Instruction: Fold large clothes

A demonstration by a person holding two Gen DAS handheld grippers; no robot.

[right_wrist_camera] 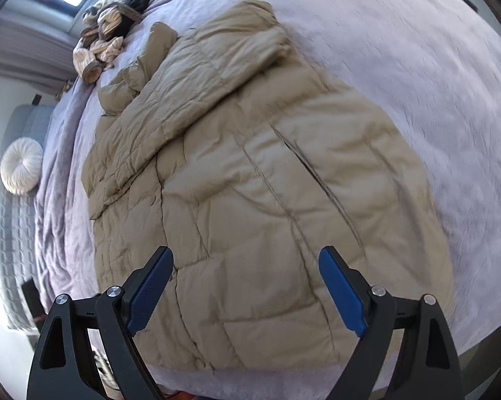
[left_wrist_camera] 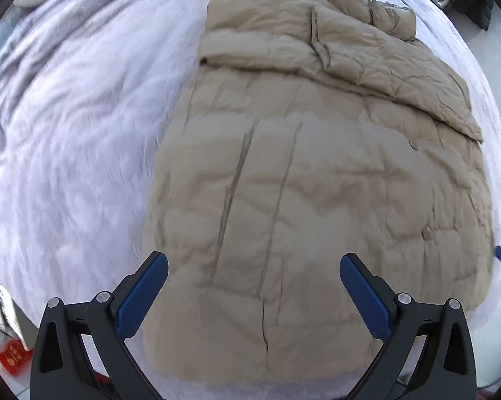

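Overhead, both grippers hover, jaws apart, above the tan puffer coat (left_wrist_camera: 317, 183).

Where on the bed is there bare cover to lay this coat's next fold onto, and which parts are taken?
Broad bare bedspread lies on the left of the tan puffer coat. On the right only a narrow strip runs between the coat and the bed edge. The far right end is crowded: a folded sleeve and a striped clothes heap.

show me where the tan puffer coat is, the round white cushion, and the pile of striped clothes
tan puffer coat (left_wrist_camera: 317, 183), left wrist view, middle of its body.
round white cushion (right_wrist_camera: 22, 165), right wrist view, its center.
pile of striped clothes (right_wrist_camera: 100, 36), right wrist view, middle.
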